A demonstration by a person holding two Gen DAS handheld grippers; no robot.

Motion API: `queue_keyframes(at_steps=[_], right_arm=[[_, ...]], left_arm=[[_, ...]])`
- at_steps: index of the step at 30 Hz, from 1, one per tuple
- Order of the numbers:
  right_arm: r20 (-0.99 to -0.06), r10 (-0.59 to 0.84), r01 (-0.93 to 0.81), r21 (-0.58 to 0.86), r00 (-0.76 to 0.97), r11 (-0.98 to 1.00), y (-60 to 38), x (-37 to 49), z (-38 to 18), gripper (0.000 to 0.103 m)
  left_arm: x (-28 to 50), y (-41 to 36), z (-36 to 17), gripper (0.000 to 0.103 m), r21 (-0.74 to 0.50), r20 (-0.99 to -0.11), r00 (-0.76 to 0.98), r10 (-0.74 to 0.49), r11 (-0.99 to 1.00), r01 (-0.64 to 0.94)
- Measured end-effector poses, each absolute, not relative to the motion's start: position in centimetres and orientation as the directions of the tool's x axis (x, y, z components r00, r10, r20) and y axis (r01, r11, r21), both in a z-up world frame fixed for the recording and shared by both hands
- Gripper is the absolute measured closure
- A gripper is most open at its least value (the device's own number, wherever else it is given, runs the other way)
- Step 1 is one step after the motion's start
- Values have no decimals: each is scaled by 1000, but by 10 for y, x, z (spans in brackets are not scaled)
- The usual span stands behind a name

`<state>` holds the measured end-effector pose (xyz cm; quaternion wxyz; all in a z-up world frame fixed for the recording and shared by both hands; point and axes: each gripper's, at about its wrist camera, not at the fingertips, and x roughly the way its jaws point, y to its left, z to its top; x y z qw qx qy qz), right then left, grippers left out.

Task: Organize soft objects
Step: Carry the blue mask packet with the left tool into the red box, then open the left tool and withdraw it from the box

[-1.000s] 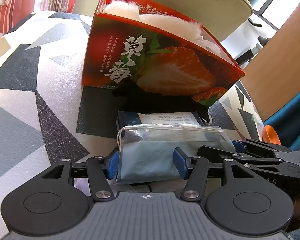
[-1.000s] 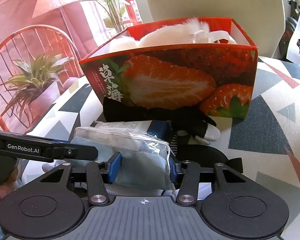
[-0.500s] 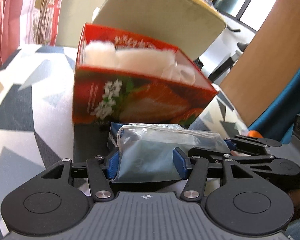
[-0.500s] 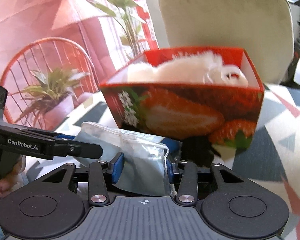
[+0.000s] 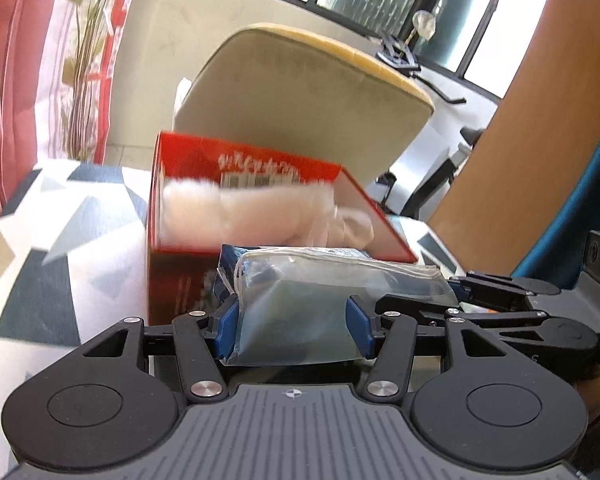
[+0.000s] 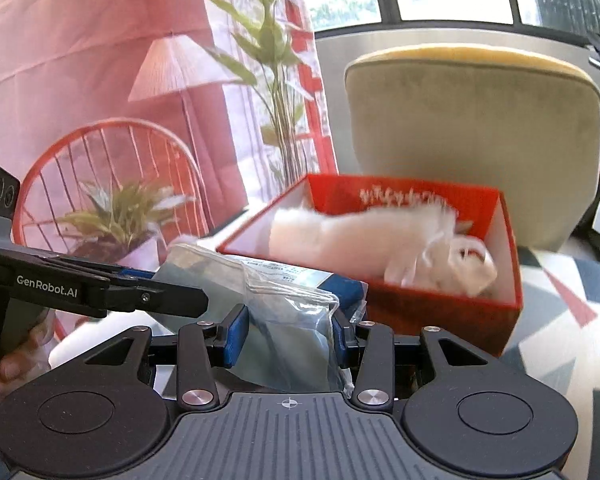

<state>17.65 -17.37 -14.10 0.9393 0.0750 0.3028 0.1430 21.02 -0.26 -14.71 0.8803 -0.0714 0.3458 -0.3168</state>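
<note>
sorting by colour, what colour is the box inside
White inside, red outside; the box shows it best in the right wrist view.

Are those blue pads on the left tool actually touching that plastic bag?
Touching. The left wrist view shows both blue pads of the left tool pressed against the sides of the plastic bag, no gap.

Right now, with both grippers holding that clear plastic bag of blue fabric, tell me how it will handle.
The plastic bag is probably floppy: both the left gripper and right gripper hold it. Its wrinkled, glossy film may slip. It looks light.
</note>
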Motion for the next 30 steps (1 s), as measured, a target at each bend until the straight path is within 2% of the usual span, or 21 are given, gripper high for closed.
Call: queue_keyframes(at_steps=[5,8,13,18,30], right_arm=[[-523,295,-219,205,799,954,-182,198,-125,64],[-524,270,-205,179,808,962,-190,217,-119,64],[-597,254,-157,211,761,965,-208,263,-123,64],[-695,242,-87,252,678,964,-223,306,-149,65],[-822,198,4,237,534,972,-224,357,-216,69]], left_arm=[[231,-13,-133,46,-325,-531,592,-605,792,518],[255,-25,-129,48,-311,-553,574,-604,789,530],[307,-46,-138,49,-337,-642,492,-588,793,508],[346,-67,-166,55,-310,-740,428,-518,828,466],[386,-87,-218,56,-281,-852,312,-420,870,405]])
